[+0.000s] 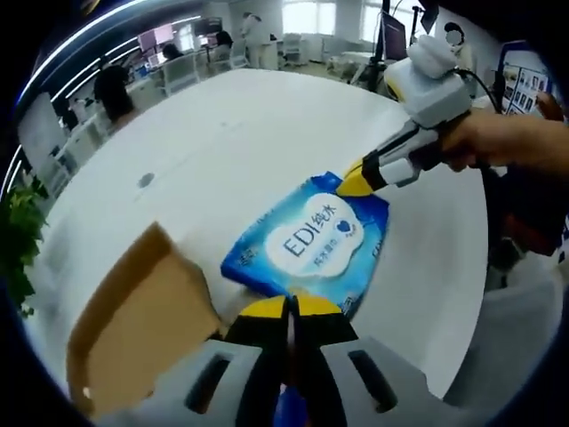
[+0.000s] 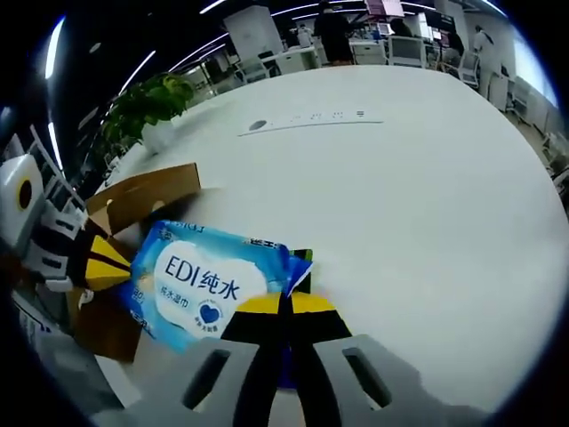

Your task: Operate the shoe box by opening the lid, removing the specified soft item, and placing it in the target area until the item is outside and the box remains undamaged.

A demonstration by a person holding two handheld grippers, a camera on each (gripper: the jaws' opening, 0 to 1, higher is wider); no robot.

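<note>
Both the left gripper (image 1: 289, 307) and the right gripper (image 2: 286, 304) pinch opposite edges of the blue wipes pack (image 1: 309, 235), held over the white table (image 1: 267, 124) beside the open cardboard box (image 1: 142, 329); it looks light, floppy and slick, best gripped at its sealed edges.

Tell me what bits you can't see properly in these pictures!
- Inside of the brown cardboard shoe box: hidden in the left gripper view; just its flap faces the camera.
- Near edge of the blue-and-white soft wet-wipes pack: covered in the right gripper view by the right gripper.
- Small print on the pack: too tiny in both views.
- Left gripper: its tips hide the pack's edge.
</note>
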